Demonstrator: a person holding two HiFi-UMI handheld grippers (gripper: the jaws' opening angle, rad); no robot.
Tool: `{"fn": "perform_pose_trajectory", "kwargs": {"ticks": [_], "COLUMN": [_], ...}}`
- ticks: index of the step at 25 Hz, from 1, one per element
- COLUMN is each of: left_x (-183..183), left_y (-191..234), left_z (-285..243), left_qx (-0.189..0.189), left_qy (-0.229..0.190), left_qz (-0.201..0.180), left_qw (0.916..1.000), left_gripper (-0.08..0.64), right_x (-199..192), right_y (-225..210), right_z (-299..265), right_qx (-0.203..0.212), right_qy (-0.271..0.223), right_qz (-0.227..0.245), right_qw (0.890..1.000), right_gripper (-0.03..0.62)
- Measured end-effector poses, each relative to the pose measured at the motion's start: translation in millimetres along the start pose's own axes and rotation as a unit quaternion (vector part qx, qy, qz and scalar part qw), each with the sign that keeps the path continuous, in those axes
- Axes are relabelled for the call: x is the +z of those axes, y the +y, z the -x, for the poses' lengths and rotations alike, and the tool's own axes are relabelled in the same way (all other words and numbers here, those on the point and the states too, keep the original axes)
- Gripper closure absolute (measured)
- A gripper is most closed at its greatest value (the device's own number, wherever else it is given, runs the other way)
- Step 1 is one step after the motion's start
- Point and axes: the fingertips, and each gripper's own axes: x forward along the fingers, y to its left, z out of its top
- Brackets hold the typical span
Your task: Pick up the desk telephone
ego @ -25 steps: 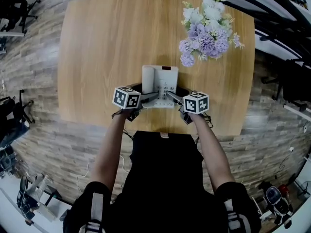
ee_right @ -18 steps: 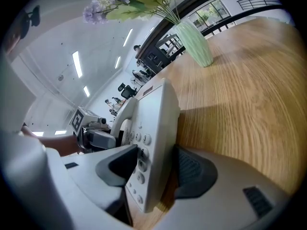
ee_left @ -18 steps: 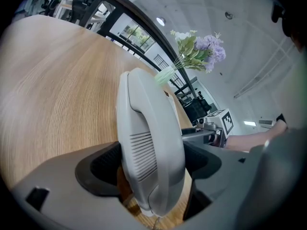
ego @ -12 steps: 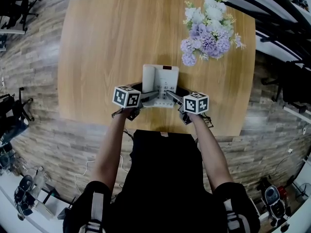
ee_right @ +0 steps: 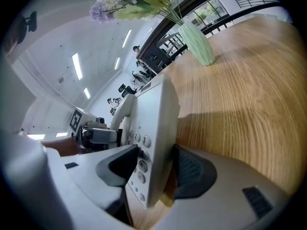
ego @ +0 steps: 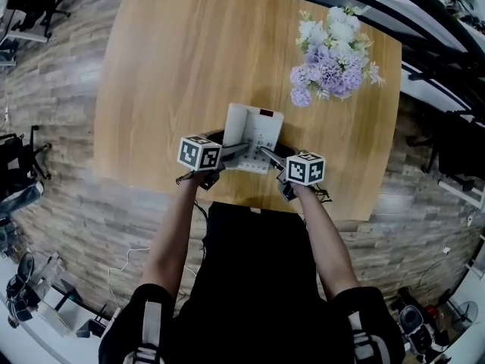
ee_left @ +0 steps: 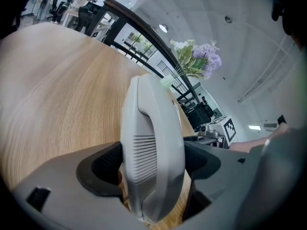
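Note:
A white desk telephone [ego: 255, 133] sits near the front edge of the wooden table [ego: 167, 67], with its handset on its left side. My left gripper [ego: 241, 151] is shut on the near end of the handset [ee_left: 149, 143], whose grille shows between the two dark pads. My right gripper [ego: 267, 154] is shut on the phone's right edge, one pad on the keypad [ee_right: 140, 163] face and the other behind the body [ee_right: 160, 128]. The phone looks slightly turned and tilted.
A pale green vase [ee_right: 197, 43] of white and purple flowers [ego: 332, 58] stands at the table's far right. The person's arms and dark torso fill the near side. Office chairs [ego: 30, 165] and clutter ring the table on a wood-plank floor.
The phone has shifted slightly to the right and turned a little clockwise with both grippers holding it. The right gripper moved slightly nearer and to the right.

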Motion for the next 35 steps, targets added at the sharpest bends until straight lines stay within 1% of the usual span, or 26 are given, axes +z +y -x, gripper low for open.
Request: {"fn": "perform_pose_trajectory", "kwargs": {"ticks": [7, 16, 21, 26, 29, 35], "left_x": [3, 2, 4, 4, 6, 21], "left_y": [-7, -18, -24, -30, -39, -55], "left_z": [13, 37, 52, 73, 88, 112], "left_qx": [0.013, 0.041, 0.056, 0.074, 0.078, 0.093], "left_qy": [-0.026, -0.049, -0.080, -0.109, -0.122, -0.158], "left_qz": [0.012, 0.009, 0.025, 0.035, 0.030, 0.009], "left_qw": [0.9995, 0.9979, 0.9949, 0.9907, 0.9890, 0.9831], "left_gripper": [0.169, 0.170, 0.170, 0.170, 0.170, 0.170], "right_x": [8, 11, 18, 23, 28, 45], "right_y": [11, 32, 45, 66, 82, 108], "right_z": [5, 7, 10, 10, 15, 25], "right_qx": [0.010, 0.035, 0.050, 0.066, 0.070, 0.083], "right_qy": [-0.001, 0.010, 0.011, 0.025, 0.028, 0.007], "right_qz": [0.013, 0.034, 0.052, 0.080, 0.103, 0.133], "right_qw": [1.000, 0.999, 0.997, 0.994, 0.992, 0.988], "right_gripper": [0.348, 0.351, 0.351, 0.351, 0.351, 0.351]}}
